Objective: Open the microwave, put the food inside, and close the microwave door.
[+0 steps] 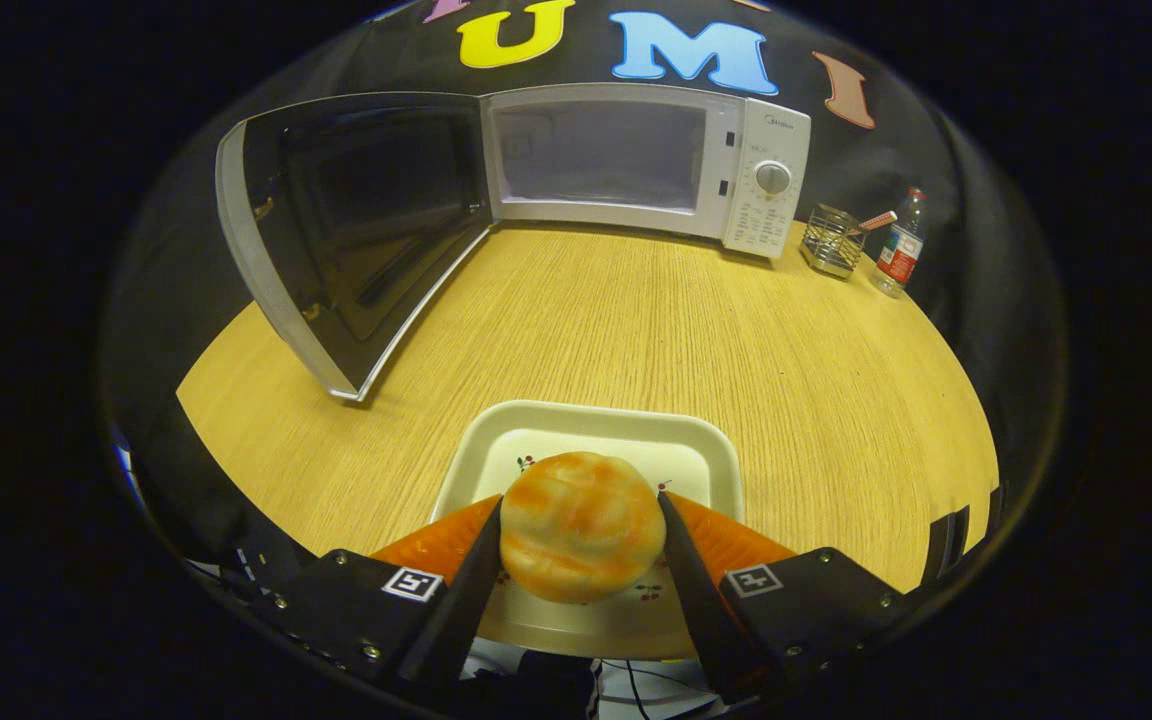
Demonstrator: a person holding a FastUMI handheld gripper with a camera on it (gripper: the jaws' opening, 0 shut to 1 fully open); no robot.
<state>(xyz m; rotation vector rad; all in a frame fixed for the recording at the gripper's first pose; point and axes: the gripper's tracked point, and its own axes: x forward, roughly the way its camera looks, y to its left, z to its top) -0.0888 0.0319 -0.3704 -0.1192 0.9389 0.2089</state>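
Both fingers seemingly pinch bun.

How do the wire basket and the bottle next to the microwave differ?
The wire basket is low, open-topped and see-through mesh; the bottle is taller, slimmer and capped, with a label around it. The basket stands nearer the microwave; the bottle sits farther out, toward the table's edge. Something pink-handled sticks out of the basket. Both stand upright on the table, far beyond the gripper, whose fingers press on the bun.
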